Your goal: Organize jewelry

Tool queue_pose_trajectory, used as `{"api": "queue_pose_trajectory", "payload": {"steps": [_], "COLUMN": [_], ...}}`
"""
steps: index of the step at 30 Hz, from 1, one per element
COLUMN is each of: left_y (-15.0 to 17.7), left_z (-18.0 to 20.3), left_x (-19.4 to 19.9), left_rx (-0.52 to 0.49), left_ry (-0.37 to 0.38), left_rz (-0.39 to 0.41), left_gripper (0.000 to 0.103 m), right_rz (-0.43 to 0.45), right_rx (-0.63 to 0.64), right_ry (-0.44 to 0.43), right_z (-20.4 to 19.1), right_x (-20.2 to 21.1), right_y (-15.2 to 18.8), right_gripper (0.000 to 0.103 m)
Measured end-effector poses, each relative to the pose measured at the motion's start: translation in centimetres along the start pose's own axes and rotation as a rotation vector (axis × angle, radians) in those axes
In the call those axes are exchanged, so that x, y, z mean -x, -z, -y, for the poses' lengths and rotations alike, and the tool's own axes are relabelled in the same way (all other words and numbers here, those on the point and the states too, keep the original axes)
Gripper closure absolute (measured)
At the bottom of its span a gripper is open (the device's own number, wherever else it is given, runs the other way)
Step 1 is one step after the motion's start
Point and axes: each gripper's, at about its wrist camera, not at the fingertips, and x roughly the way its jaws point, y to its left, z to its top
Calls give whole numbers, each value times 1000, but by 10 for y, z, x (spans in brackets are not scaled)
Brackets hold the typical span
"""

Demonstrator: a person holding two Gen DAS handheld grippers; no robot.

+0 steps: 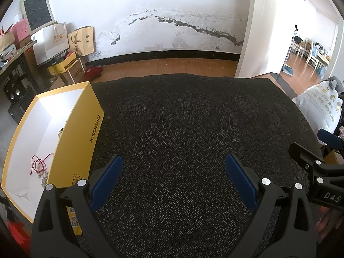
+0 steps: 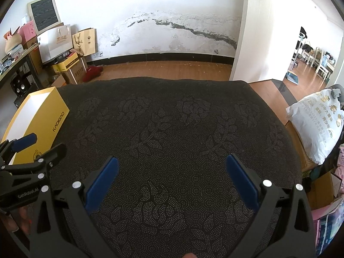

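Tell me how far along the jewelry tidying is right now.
Looks nearly or fully done. A red cord bracelet and some silvery pieces already lie inside the yellow box. Nothing is in hand: the left gripper and right gripper are both open and empty. No loose jewelry shows on the black cloth, so little seems left; no lid is in view.

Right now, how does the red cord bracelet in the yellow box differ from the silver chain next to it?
The red cord bracelet is thin string in loose loops; the silver chain is metal links, bunched in a small heap. The bracelet spreads wider; the chain sits nearer the camera. Both lie on the white floor of the yellow cardboard box.
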Motion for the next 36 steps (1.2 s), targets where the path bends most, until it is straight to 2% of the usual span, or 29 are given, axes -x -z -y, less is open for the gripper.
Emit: {"api": "queue_pose_trajectory", "payload": {"steps": [36], "left_y": [-2], "left_z": [-3], "left_x": [3], "left_rx": [12], "left_ry": [-1], "left_rz": [-2], "left_gripper": [9], "right_rz": [5], "right_rx": [6], "right_ry": [-3], "right_z": [-2], "right_x": [0], "right_y": [-3], "right_gripper": [6]}}
